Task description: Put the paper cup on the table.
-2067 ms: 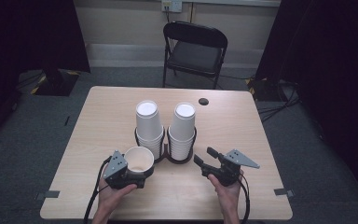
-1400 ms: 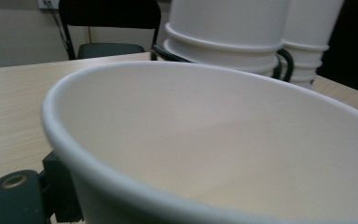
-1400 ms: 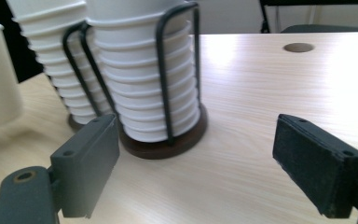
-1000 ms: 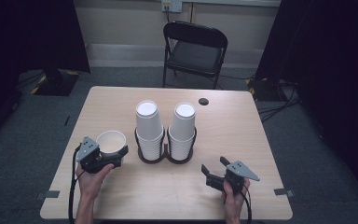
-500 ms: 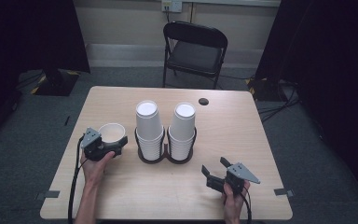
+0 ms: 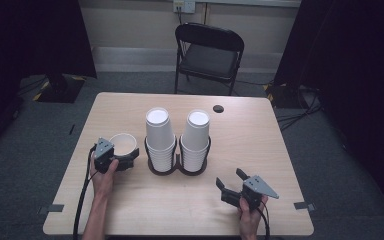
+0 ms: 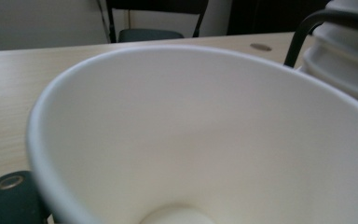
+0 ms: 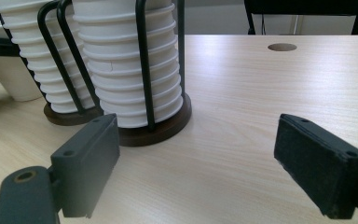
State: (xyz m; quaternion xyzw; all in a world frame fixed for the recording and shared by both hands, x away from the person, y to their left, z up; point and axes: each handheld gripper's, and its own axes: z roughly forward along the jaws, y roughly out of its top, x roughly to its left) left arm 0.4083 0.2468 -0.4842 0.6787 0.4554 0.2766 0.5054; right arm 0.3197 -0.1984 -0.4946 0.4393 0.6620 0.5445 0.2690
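Note:
A single white paper cup [image 6: 123, 142] stands upright at the table's left, just left of a dark wire cup holder [image 6: 177, 170]. Two upside-down stacks of paper cups [image 6: 159, 132] [image 6: 196, 135] fill that holder. My left gripper [image 6: 125, 151] has its jaws around the single cup; they have just been easing apart, and the cup remains between them. The cup's inside [image 7: 205, 140] looms close in the left gripper view. My right gripper [image 6: 230, 178] rests open near the front right, aimed at the holder, with nothing between its jaws [image 8: 196, 144].
The wooden table [image 6: 260, 150] has a round cable hole [image 6: 218, 108] at the back right. A black folding chair [image 6: 207, 55] stands behind the table. Tape marks lie on the grey carpet near the front corners.
My left gripper has carried the cup from the middle front out to the left, then a little back and down beside the holder. The right hand has drawn back toward the front edge and stayed there.

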